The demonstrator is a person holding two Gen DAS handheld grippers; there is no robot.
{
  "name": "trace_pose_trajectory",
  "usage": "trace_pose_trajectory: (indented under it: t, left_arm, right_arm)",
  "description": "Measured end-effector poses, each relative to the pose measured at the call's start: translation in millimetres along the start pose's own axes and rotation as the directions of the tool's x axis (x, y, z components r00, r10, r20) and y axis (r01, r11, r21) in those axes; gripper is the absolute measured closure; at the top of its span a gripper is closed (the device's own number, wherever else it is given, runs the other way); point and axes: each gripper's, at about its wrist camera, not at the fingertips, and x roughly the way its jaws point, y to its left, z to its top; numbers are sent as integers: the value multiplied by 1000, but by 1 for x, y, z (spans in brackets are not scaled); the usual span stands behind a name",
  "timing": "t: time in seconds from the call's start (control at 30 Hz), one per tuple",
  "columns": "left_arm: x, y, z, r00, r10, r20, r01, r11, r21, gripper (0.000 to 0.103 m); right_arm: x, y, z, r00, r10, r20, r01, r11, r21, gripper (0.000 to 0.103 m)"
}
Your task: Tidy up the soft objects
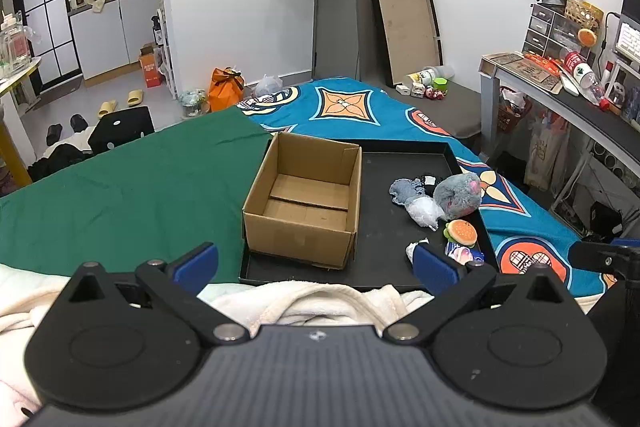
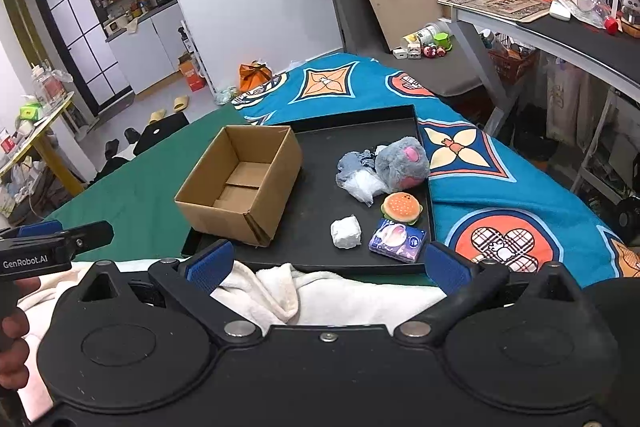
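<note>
An empty cardboard box [image 1: 306, 201] [image 2: 244, 183] stands on the left part of a black tray [image 1: 384, 247] [image 2: 316, 167]. On the tray's right lie a grey plush mouse [image 1: 458, 195] [image 2: 402, 163], a grey cloth [image 2: 352, 163], a clear plastic bag [image 2: 366, 187], a burger plush [image 1: 461, 233] [image 2: 401, 207], a white wad [image 2: 346, 231] and a tissue pack [image 2: 396, 241]. My left gripper [image 1: 316, 265] is open and empty, held before the tray's near edge. My right gripper [image 2: 328, 263] is open and empty, also before the near edge.
The tray lies on a bed with a green sheet [image 1: 132, 183] and a blue patterned blanket [image 2: 492, 187]. A white fleece blanket [image 1: 320, 303] lies under both grippers. A desk [image 2: 560, 23] stands at the right. The other gripper [image 2: 52, 247] shows at the left.
</note>
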Motion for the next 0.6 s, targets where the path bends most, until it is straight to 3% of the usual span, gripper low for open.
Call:
trace_pose_trajectory:
  t: [0.6]
  left_arm:
    - [2, -5, -6, 1000, 4, -15, -3, 1000, 14, 0]
  right_arm:
    - [-2, -2, -2, 999, -39, 5, 39, 999, -14, 0]
